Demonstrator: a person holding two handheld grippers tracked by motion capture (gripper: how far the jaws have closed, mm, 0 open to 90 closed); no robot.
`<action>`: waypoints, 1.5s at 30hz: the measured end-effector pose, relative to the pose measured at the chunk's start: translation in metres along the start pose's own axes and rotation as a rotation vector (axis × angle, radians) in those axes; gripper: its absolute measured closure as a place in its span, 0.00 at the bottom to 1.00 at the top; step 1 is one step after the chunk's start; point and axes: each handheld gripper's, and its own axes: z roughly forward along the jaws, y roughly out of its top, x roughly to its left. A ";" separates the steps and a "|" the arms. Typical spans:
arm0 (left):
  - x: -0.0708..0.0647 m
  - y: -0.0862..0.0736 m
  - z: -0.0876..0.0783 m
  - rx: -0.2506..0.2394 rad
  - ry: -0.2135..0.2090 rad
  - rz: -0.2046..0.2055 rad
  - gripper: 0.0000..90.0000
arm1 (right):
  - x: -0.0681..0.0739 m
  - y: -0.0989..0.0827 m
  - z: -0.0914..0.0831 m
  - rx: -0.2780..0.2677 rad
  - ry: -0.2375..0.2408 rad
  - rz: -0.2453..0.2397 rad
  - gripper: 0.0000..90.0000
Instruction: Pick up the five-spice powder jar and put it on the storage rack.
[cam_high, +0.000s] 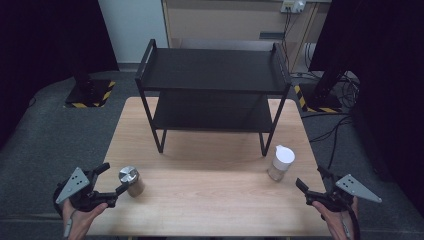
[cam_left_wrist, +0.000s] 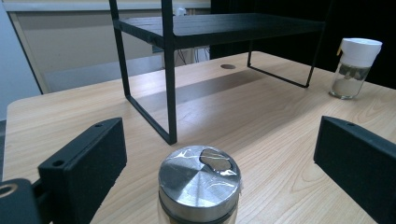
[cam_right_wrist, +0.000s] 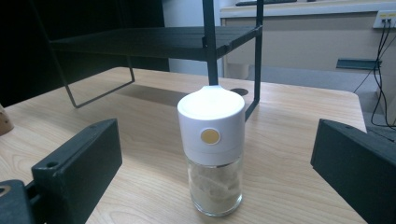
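Nearest sits a small jar with a shiny steel lid (cam_left_wrist: 199, 179), between the spread jaws of the left claw (cam_high: 113, 179), not yet pinched. Over by the right claw (cam_high: 311, 186), also released, stands a glass jar with a white cap (cam_right_wrist: 212, 149) on the bench (cam_high: 210, 200). Both look light, rigid, slippery and breakable; grip the glass body below each lid, squarely.

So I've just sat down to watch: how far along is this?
Barely begun. Nothing looks done: both tiers of the black rack stand bare. In hand: the left tongs, open, flank the metal-lidded jar; the right tongs, open, face the white-capped jar without touching it. Left: gripping both jars and, probably, shelving them.
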 end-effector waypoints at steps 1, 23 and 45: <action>-0.001 0.000 0.000 -0.003 0.004 -0.001 0.01 | 0.000 0.000 0.000 0.001 0.001 0.001 0.03; -0.007 0.009 -0.018 0.011 0.042 0.000 0.01 | 0.004 0.005 0.001 0.012 -0.012 -0.055 0.03; 0.018 0.085 -0.028 0.219 -0.031 0.040 0.01 | 0.004 0.005 0.005 0.016 0.005 -0.047 0.03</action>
